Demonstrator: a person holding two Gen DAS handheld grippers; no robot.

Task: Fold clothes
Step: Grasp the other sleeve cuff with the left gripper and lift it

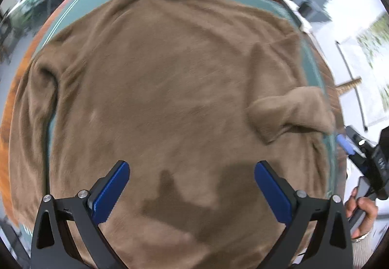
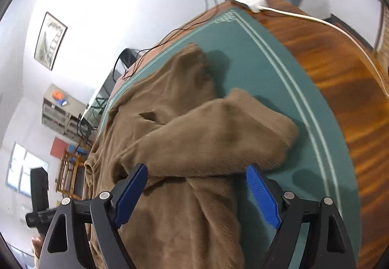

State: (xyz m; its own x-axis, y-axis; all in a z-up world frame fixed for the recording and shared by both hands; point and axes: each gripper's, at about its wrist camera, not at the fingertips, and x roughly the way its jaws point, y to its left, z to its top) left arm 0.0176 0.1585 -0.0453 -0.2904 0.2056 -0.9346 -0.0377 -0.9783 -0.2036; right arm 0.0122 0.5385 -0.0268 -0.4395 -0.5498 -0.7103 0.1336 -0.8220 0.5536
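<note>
Brown fleece garment (image 1: 170, 89) lies spread across a green mat, soft pile w/ shallow wrinkles. One sleeve (image 2: 218, 133) is folded over the body, cuff end lying near the mat's striped edge; a second part, possibly the other sleeve (image 2: 192, 62), reaches toward the mat's far corner. Motion blur hides finer detail.

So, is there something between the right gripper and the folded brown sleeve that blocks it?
Nothing visible does. The right gripper is open just in front of the sleeve, which lies across the brown garment on the green mat. No other object is between them.
</note>
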